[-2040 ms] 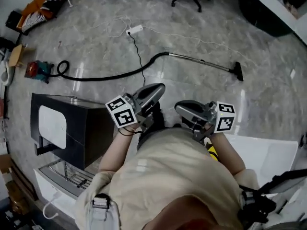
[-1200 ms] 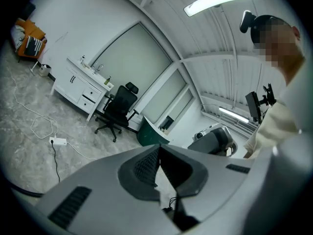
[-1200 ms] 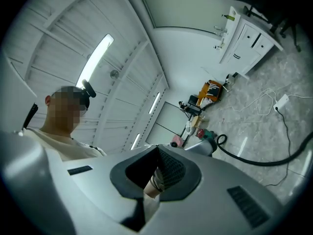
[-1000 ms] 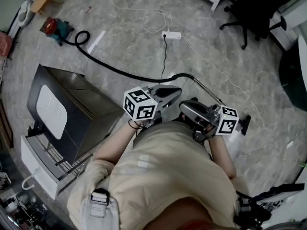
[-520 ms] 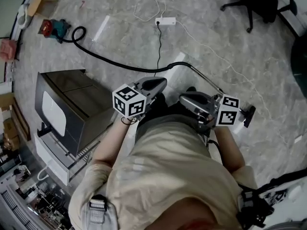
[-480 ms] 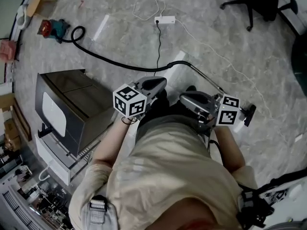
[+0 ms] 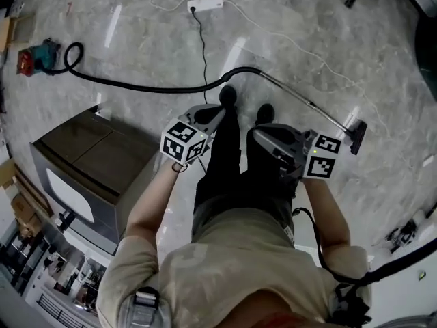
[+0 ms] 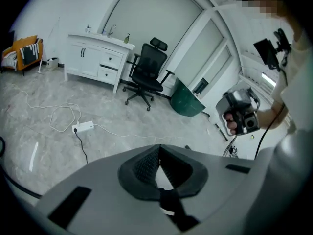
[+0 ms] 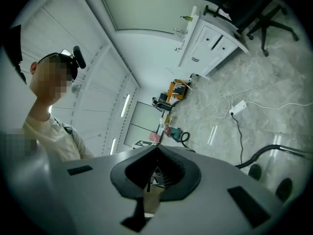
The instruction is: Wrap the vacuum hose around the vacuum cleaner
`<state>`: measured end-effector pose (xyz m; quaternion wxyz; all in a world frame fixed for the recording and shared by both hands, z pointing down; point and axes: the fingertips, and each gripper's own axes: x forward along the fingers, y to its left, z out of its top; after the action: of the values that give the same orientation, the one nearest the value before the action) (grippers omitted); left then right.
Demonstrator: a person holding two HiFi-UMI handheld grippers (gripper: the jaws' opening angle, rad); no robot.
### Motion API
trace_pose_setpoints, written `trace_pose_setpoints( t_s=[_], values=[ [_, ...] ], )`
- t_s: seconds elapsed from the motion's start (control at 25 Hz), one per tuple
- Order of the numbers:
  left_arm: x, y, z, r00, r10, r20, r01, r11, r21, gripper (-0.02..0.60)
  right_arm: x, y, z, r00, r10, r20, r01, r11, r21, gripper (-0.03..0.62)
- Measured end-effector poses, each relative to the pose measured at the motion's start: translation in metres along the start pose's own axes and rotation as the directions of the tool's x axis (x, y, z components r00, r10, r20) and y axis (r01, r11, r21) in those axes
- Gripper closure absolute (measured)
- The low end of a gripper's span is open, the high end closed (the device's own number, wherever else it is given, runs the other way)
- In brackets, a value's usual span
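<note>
Approach step — left gripper [image 7: 217, 113] and right gripper [image 7: 259, 134] both have jaws clenched, empty. Next move, I judge: open one and reach the vacuum hose [image 7: 136, 86] on the floor [image 7: 143, 26].

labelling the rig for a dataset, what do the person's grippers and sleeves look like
The left gripper and right gripper are smooth grey shells with dark ribbed pads, each carrying a white cube with black square markers. The person wears a short-sleeved beige shirt.

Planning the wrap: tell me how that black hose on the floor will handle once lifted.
The hose lies in loose curves, so it will likely sag and flop. The metal wand at its end looks straight, so it is probably stiff. Pulling may drag the small vacuum cleaner.
</note>
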<state>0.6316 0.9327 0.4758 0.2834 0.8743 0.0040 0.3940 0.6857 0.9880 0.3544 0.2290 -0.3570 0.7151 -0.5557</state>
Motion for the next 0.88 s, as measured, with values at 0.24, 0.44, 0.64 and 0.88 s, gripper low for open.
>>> trace_pose_setpoints(
  t_s=[0.24, 0.44, 0.64, 0.88],
  values=[
    [0.09, 0.091, -0.073, 0.986, 0.001, -0.168, 0.001, 1.0, 0.016, 0.577, 0.017, -0.108, -0.015, 0.996, -0.082, 0.028, 0.079, 0.992, 0.101, 0.589],
    [0.164, 0.142, -0.125, 0.966, -0.021, -0.257, 0.036, 0.998, 0.052, 0.577, 0.033, -0.196, -0.025, 0.991, -0.125, 0.055, 0.115, 0.98, 0.16, 0.591],
    [0.233, 0.188, -0.166, 0.947, -0.034, -0.318, 0.089, 0.983, 0.159, 0.577, 0.035, -0.264, -0.056, 0.984, -0.173, 0.051, 0.159, 0.967, 0.198, 0.589],
    [0.302, 0.235, -0.211, 0.925, 0.007, -0.379, 0.089, 0.968, 0.236, 0.577, 0.011, -0.334, -0.093, 0.965, -0.255, 0.056, 0.233, 0.938, 0.255, 0.589]
  ],
)
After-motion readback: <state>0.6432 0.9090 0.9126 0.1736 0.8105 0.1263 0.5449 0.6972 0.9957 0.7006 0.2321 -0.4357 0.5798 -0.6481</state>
